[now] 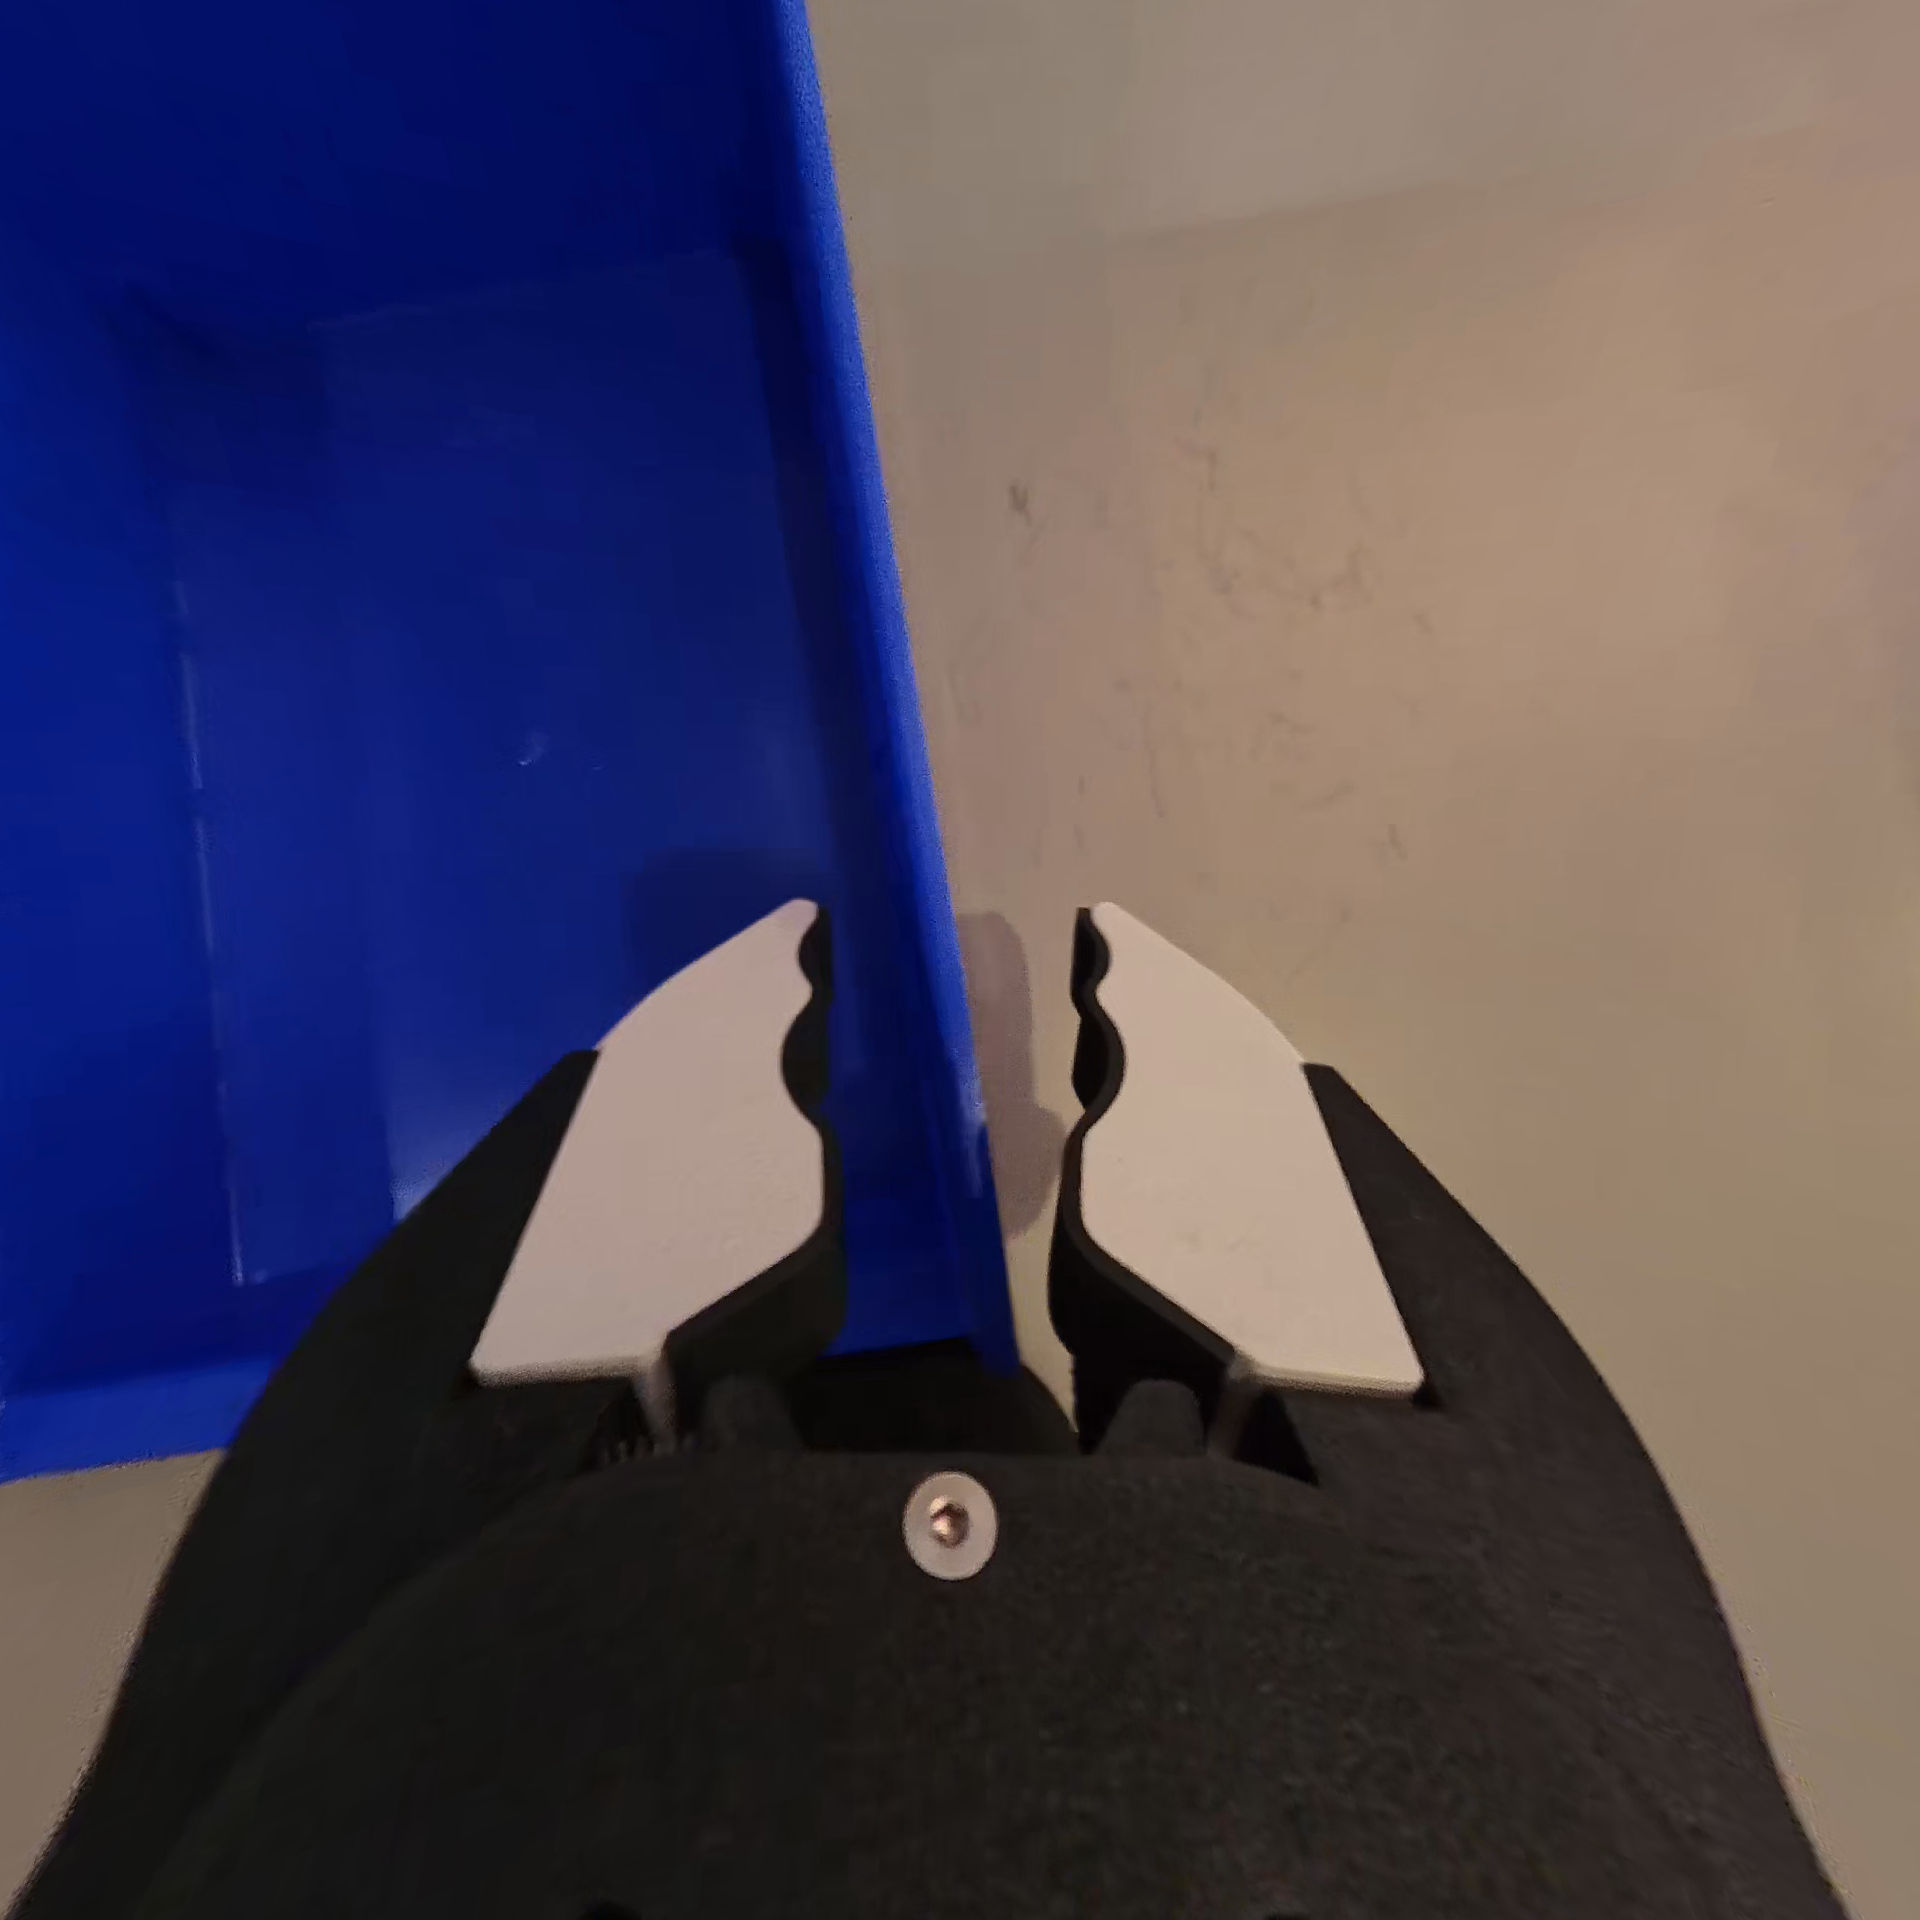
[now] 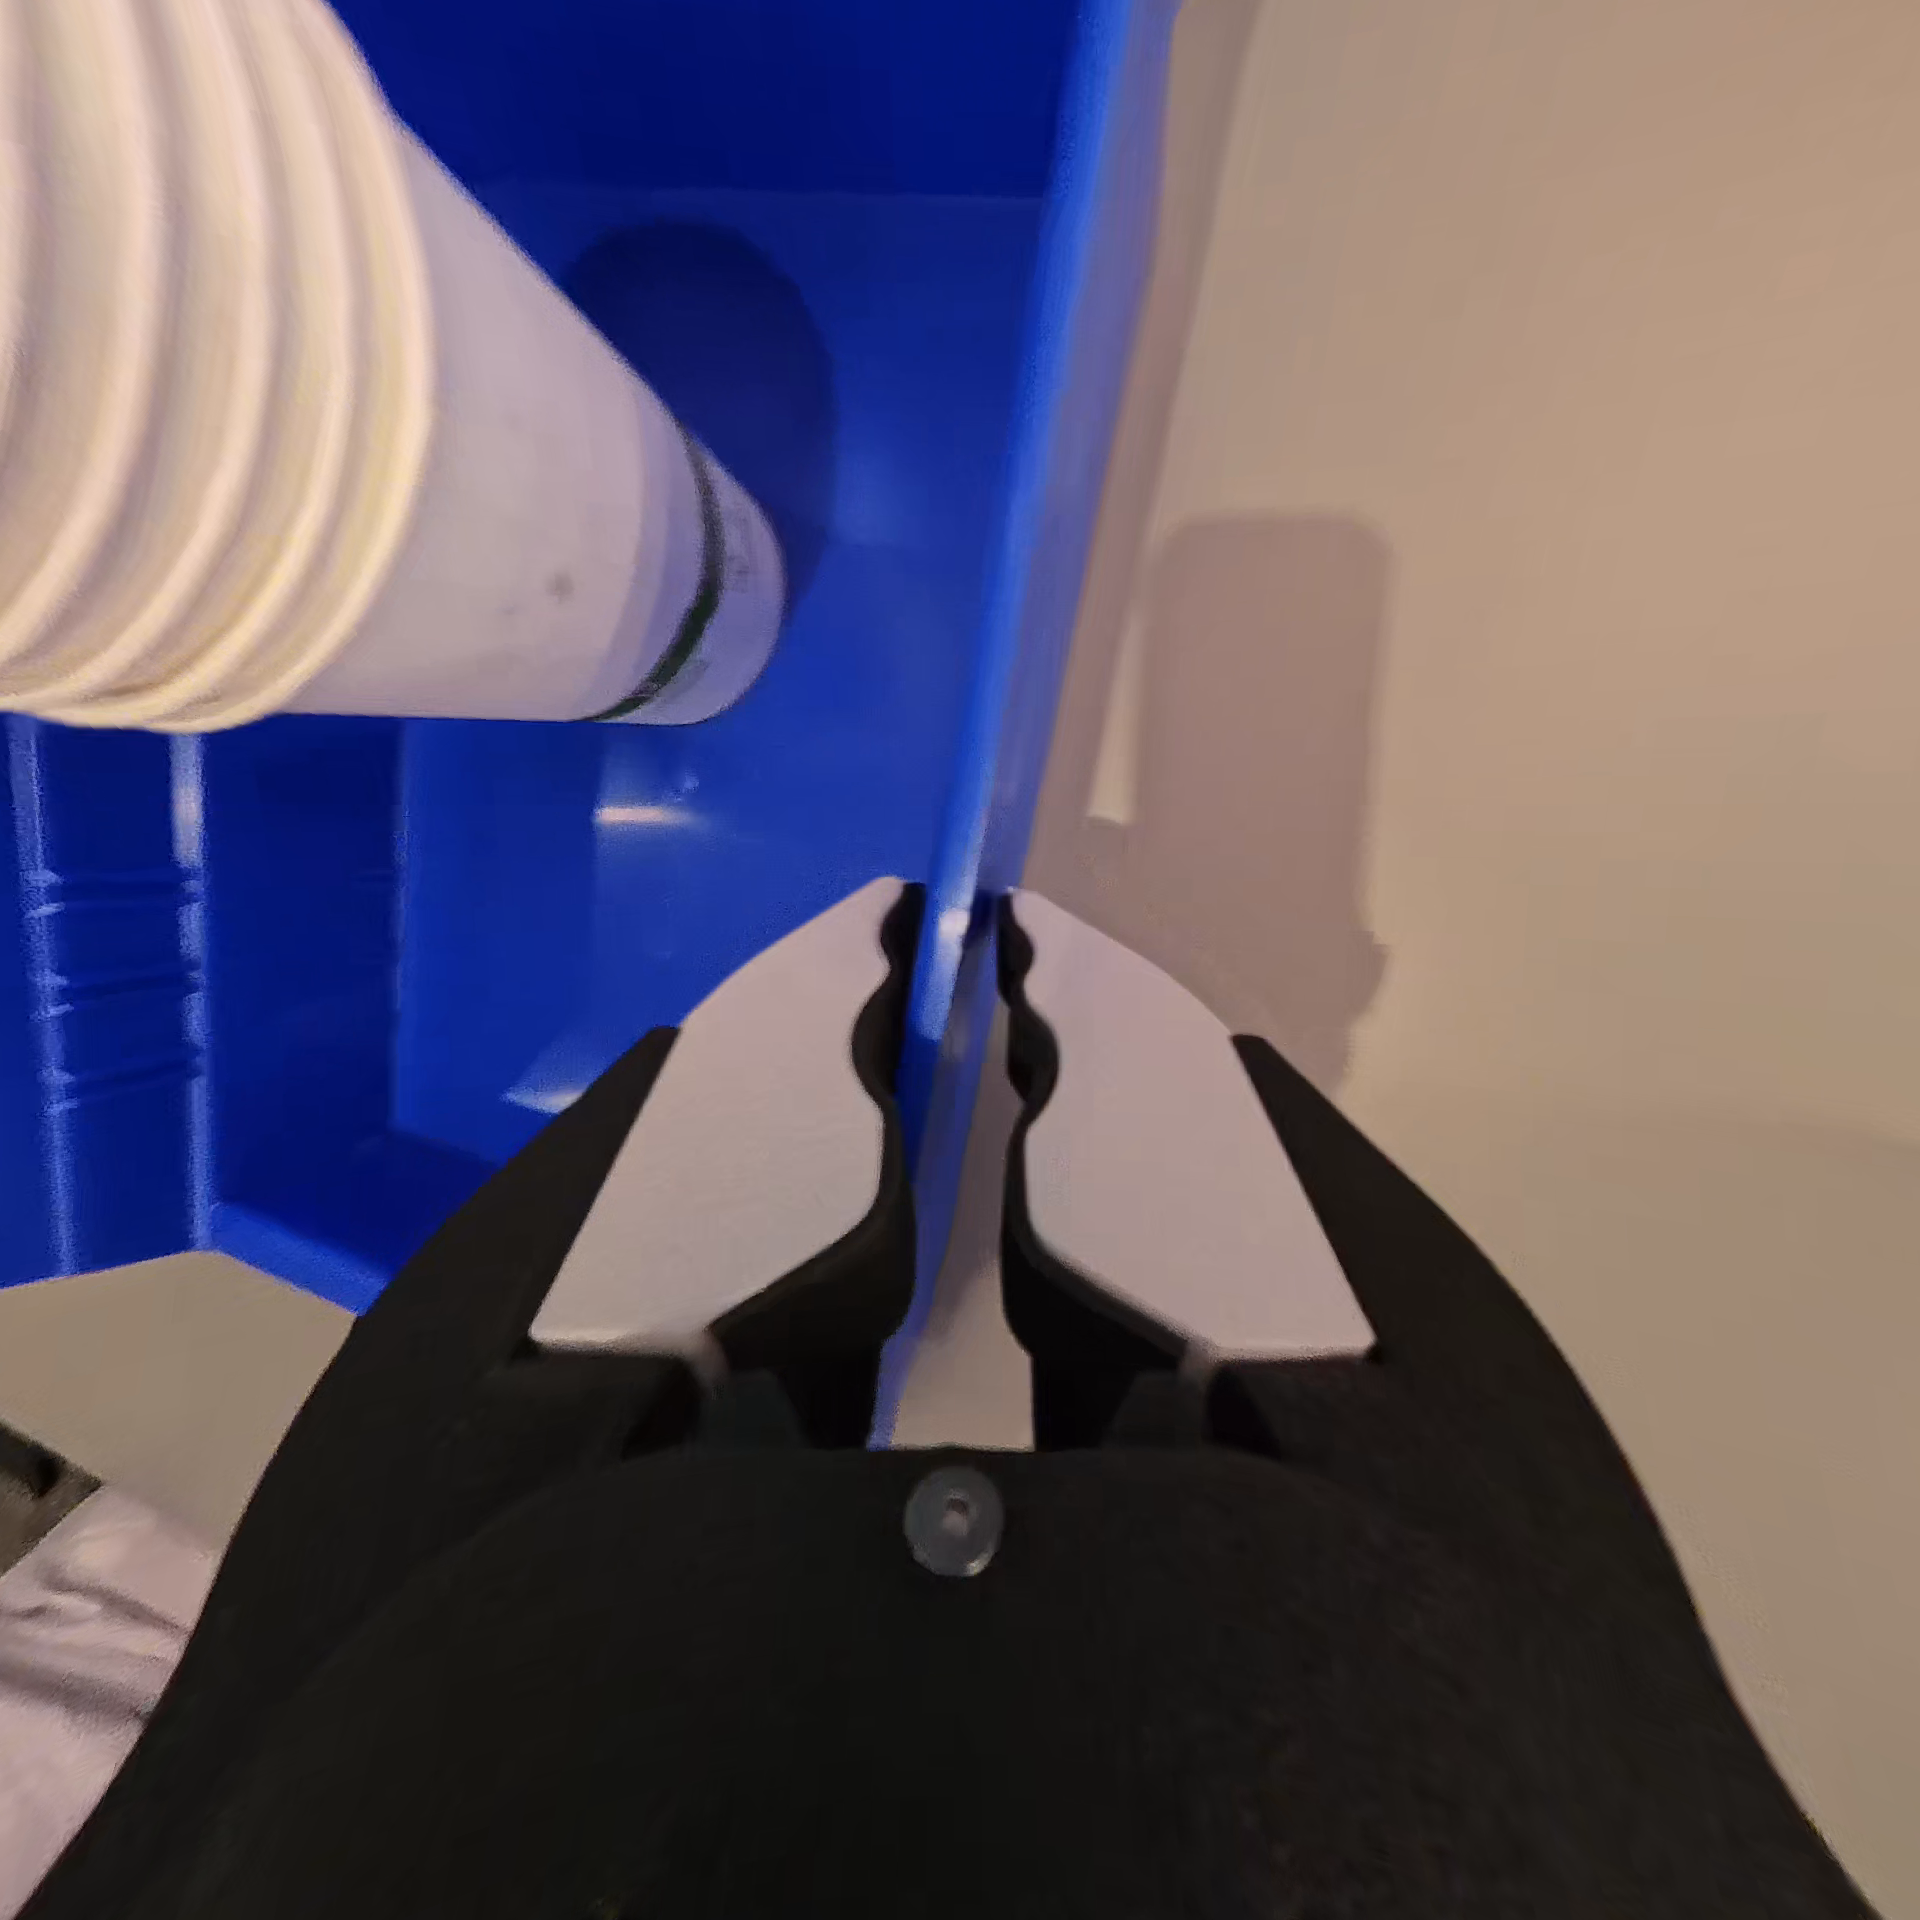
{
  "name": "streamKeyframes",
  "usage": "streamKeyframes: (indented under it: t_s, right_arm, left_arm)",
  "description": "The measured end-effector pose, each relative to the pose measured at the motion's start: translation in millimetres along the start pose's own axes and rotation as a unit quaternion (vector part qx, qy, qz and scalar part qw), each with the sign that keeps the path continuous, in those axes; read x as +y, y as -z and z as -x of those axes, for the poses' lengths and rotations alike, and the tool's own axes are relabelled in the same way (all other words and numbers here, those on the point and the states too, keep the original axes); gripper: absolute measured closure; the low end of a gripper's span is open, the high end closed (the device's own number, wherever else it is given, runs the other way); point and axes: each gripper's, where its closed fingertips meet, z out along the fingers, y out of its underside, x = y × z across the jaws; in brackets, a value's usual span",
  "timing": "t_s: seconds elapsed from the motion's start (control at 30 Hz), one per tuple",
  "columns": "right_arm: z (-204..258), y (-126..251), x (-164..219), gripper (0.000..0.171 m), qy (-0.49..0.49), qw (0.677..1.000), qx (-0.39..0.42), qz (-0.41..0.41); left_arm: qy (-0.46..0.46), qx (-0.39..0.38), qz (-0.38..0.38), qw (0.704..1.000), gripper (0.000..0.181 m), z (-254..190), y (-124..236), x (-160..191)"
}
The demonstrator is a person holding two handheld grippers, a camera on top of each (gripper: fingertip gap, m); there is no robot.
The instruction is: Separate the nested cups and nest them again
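Observation:
A stack of nested white paper cups [image 2: 312, 436] sits inside a blue plastic bin [image 2: 623, 935], base pointing toward the bin's right wall; only the right wrist view shows it. My right gripper [image 2: 956, 894] is shut on that right wall, one finger inside and one outside. In the left wrist view the bin [image 1: 416, 623] fills the left half and no cups show. My left gripper [image 1: 948, 914] is open and straddles the bin's wall edge, the left finger [image 1: 707, 1143] inside and the right finger [image 1: 1195, 1143] outside, with a gap beside the wall.
A beige surface [image 1: 1455, 727] lies to the right of the bin in both views [image 2: 1558, 727]. A pale grey crumpled thing [image 2: 73, 1662] and a dark object [image 2: 31, 1475] show at the lower left of the right wrist view.

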Motion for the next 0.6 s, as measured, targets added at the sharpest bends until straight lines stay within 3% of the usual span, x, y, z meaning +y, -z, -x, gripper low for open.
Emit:
streamKeyframes:
  t_s: [0.13, 0.33, 0.6]
  right_arm:
    - [-1, -1, 0, 0.160, 0.002, 1.000, 0.008, 0.007]
    - [-1, -2, -1, 0.161, 0.001, 1.000, 0.024, 0.017]
    - [21, -11, -5, 0.162, 0.040, 0.997, 0.032, 0.053]
  left_arm:
    - [0.007, -0.010, -0.015, 1.000, 0.165, 3, -10, -2]
    - [0.001, -0.029, -0.028, 0.999, 0.170, -5, -10, -4]
    - [-0.009, 0.018, -0.050, 0.999, 0.168, -69, -11, -11]
